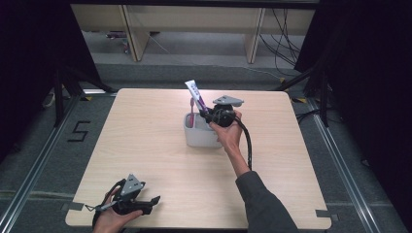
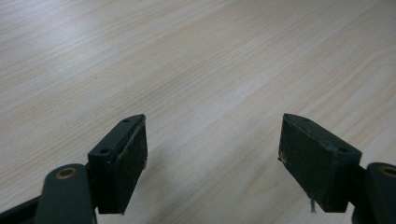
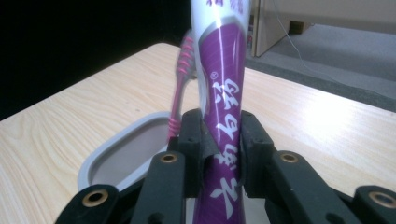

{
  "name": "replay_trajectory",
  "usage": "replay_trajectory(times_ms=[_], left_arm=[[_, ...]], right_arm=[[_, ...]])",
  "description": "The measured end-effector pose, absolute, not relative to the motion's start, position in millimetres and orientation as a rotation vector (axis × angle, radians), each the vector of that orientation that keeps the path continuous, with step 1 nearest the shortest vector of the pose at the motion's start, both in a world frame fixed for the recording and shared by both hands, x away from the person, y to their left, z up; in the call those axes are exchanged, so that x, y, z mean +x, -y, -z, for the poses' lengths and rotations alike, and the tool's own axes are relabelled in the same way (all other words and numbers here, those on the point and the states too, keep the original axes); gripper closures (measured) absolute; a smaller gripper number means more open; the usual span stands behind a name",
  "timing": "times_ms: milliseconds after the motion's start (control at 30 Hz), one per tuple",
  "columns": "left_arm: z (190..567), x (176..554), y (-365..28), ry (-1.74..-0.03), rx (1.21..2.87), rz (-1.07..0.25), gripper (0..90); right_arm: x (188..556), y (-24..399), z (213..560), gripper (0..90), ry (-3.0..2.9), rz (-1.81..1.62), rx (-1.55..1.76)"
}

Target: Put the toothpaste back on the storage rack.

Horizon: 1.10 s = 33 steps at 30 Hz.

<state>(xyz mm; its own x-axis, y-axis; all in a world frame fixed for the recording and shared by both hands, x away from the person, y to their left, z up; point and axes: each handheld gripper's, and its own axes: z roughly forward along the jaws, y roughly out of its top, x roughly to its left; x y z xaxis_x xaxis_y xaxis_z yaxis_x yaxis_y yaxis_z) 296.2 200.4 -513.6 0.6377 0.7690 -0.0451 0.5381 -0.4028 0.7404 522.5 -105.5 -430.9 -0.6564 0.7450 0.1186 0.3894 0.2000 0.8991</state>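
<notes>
Right gripper (image 3: 219, 154) fingers clamp toothpaste tube (image 3: 223, 93) above cup (image 1: 201, 137) w/ toothbrush (image 3: 180, 88); tube may knock it. Left gripper (image 2: 212, 154) wide open, empty.

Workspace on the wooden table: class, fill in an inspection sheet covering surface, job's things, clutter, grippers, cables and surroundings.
Surface: light wooden table, bare apart from the items below.
Job's things: grey holder near the table's far middle; purple-and-white toothpaste tube upright over it; pink toothbrush standing in the holder.
Clutter: nothing seen.
Grippers: right claw shut on the toothpaste tube; left claw open, over the near left of the table.
Cables: black cable trailing from the right claw; loose wires on the floor beyond.
Surroundings: black curtains at the sides, wooden furniture legs behind.
</notes>
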Motion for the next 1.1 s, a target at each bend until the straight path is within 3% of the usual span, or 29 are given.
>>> replay_trajectory(times_ms=[500, 1100], left_arm=[[514.0, 296.0, -200.8, -1.009, 2.107, -0.41, 23.2], [514.2, 295.5, -200.0, -1.018, 2.115, -0.397, 23.2]], right_arm=[[520.3, 104.6, 428.9, 74.2, -2.2, -1.38, 1.018], [503.3, 128.4, 418.4, 62.4, -2.188, -1.49, 1.02]])
